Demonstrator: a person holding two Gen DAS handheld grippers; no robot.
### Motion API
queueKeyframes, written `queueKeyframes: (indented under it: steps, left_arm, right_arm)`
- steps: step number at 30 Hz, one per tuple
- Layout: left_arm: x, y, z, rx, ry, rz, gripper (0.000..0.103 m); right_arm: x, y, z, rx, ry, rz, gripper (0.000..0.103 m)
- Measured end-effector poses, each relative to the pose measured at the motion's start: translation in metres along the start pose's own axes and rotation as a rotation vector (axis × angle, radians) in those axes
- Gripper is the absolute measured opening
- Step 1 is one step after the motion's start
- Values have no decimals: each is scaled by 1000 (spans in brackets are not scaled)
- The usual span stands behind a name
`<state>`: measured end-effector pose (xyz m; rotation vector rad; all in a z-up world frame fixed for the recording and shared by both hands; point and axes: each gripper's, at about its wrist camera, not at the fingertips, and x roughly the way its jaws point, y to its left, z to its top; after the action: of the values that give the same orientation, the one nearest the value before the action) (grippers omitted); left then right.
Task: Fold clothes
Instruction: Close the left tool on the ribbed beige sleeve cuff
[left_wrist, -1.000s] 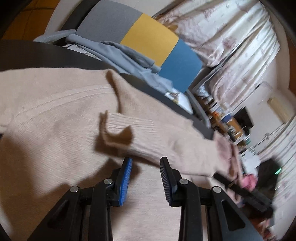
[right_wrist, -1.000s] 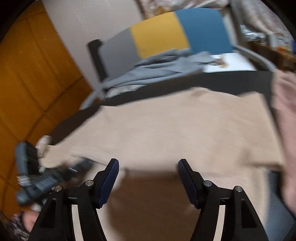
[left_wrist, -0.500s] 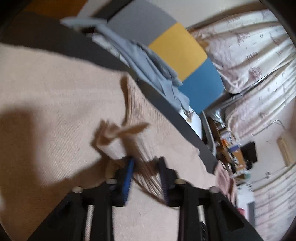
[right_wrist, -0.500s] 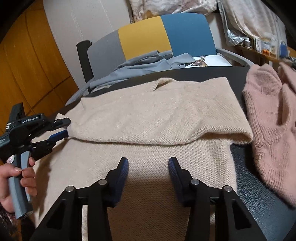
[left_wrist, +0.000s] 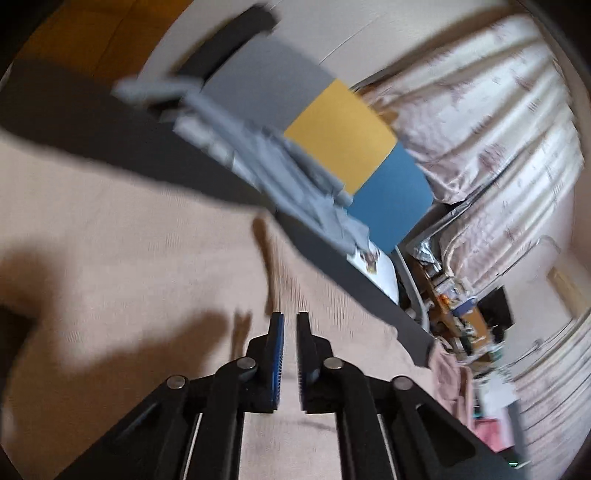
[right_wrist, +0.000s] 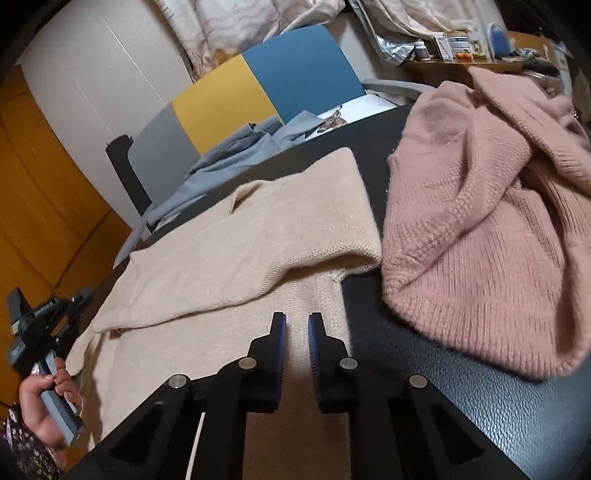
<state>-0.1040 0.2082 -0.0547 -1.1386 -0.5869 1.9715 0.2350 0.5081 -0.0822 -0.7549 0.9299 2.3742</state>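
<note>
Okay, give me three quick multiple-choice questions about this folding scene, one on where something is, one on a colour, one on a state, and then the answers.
1. Where does the pink sweater lie relative to the beige sweater?
A. to its right
B. under it
C. on the chair

2. What colour is the middle panel of the chair back?
A. red
B. yellow
C. green

3. How does the beige sweater lie?
A. hung on a hanger
B. rolled into a ball
C. spread out with one part folded over

Answers: 1 A, it is heaped to the right on the dark table. 2 B, yellow sits between grey and blue. 3 C, a folded layer overlaps the lower layer.
</note>
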Motion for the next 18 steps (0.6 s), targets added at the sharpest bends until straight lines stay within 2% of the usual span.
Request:
queueKeyframes:
  steps: [4, 7, 9, 12, 18]
  left_arm:
    - [-4, 11, -18, -91, 77, 22, 28]
    - [-14, 16, -33, -157, 101, -41, 37]
    - [-14, 18, -40, -190, 95, -50, 41]
    - [-11, 20, -47, -230, 92, -49, 41]
    - [-4, 3, -63, -254, 131, -120, 43]
  right_arm:
    - [7, 9, -4, -31, 4, 2, 13]
    - [10, 17, -8, -72, 0, -11, 13]
    - [12, 22, -11, -102, -3, -20, 13]
    - [13, 21, -11, -98, -4, -13, 13]
    - [12, 19, -11, -92, -10, 3, 13]
